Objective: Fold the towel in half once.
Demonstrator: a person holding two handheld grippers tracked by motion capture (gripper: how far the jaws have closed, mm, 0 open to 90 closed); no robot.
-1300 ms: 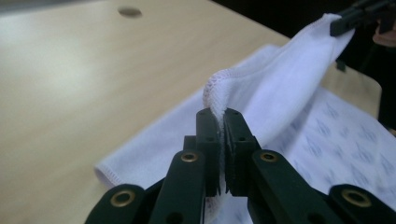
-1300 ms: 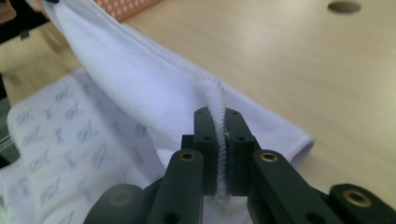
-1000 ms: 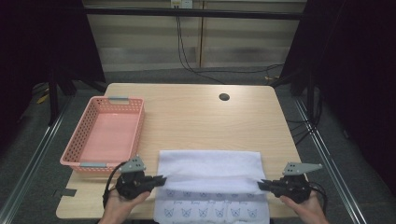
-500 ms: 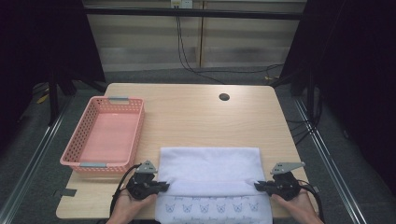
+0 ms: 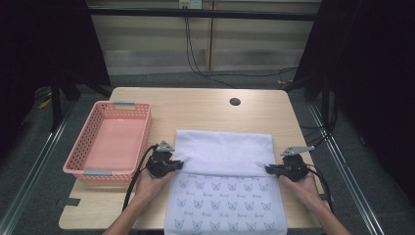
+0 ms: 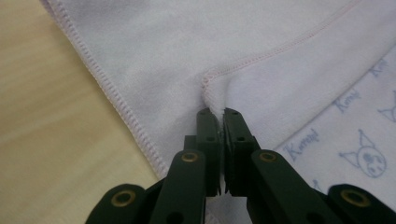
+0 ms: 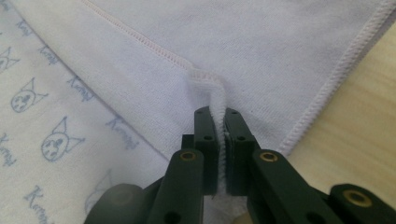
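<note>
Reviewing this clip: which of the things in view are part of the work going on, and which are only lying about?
In the job:
- towel, its far edge folded back toward the person
- left gripper, shut on the towel's folded corner
- right gripper, shut on the other folded corner

Lying about:
- pink basket, to the towel's left, untouched
- table, bearing everything

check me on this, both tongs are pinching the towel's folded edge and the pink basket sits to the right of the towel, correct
Not quite. The pink basket sits to the left of the towel, as the high view shows. The rest holds: the left tongs and right tongs are both shut on the towel's folded edge.
</note>
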